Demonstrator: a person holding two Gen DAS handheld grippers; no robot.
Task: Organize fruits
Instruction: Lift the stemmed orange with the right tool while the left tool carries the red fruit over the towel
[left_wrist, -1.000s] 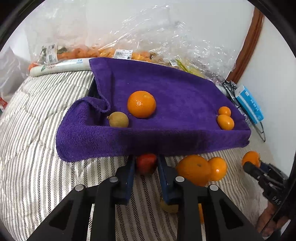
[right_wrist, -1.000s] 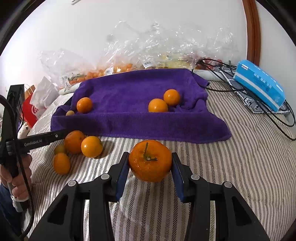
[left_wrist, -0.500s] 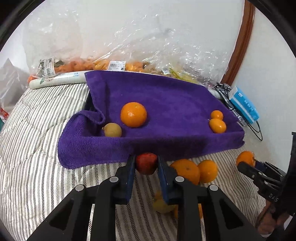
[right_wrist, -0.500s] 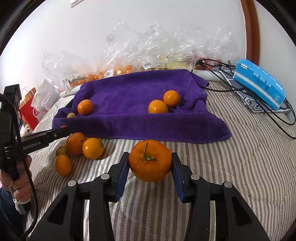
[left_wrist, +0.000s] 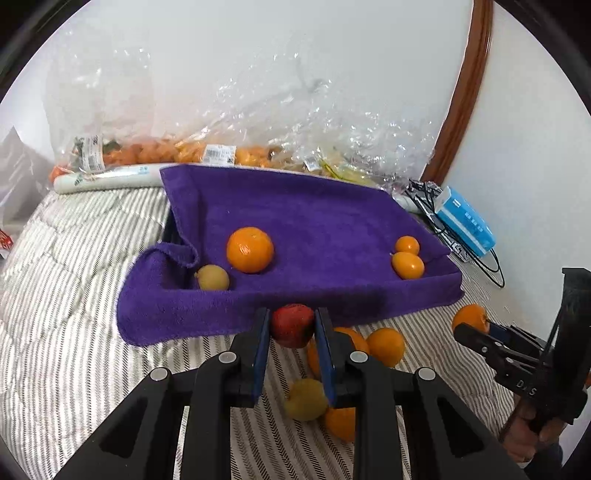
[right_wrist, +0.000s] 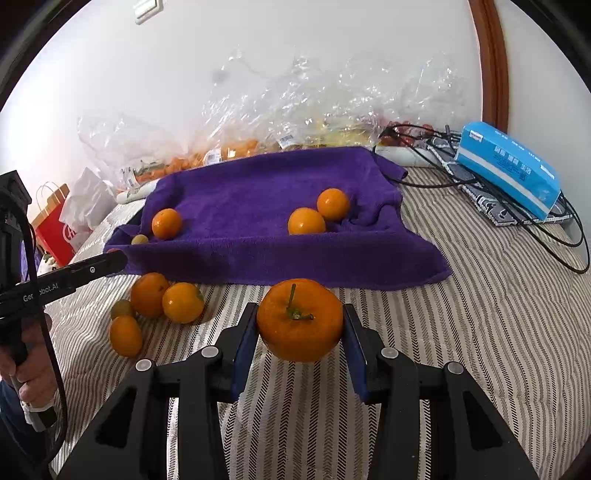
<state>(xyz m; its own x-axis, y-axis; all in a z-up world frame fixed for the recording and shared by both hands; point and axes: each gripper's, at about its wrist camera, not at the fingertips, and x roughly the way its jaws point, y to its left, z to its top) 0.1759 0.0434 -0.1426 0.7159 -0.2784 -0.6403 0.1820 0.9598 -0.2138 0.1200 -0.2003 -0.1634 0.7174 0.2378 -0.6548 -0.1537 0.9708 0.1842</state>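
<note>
My left gripper (left_wrist: 291, 326) is shut on a small red fruit (left_wrist: 292, 325), held above the striped bed just before the front fold of the purple towel (left_wrist: 295, 206). On the towel lie an orange (left_wrist: 250, 249), a yellow-green fruit (left_wrist: 212, 277) and two small oranges (left_wrist: 407, 264). My right gripper (right_wrist: 300, 325) is shut on a large stemmed orange (right_wrist: 300, 319) over the bed, in front of the purple towel (right_wrist: 258, 192). Loose oranges (right_wrist: 166, 301) and a small green fruit (right_wrist: 122, 308) lie on the bed at the left.
Clear plastic bags of produce (left_wrist: 229, 147) line the wall behind the towel. A blue box (right_wrist: 508, 168) and black cables (right_wrist: 546, 236) lie at the right. A red paper bag (right_wrist: 55, 225) stands far left. A hand (right_wrist: 26, 365) grips the left tool.
The left gripper has lifted and drawn back with the red fruit, so more of the loose fruit beneath it shows. The right gripper has kept still with its orange.
</note>
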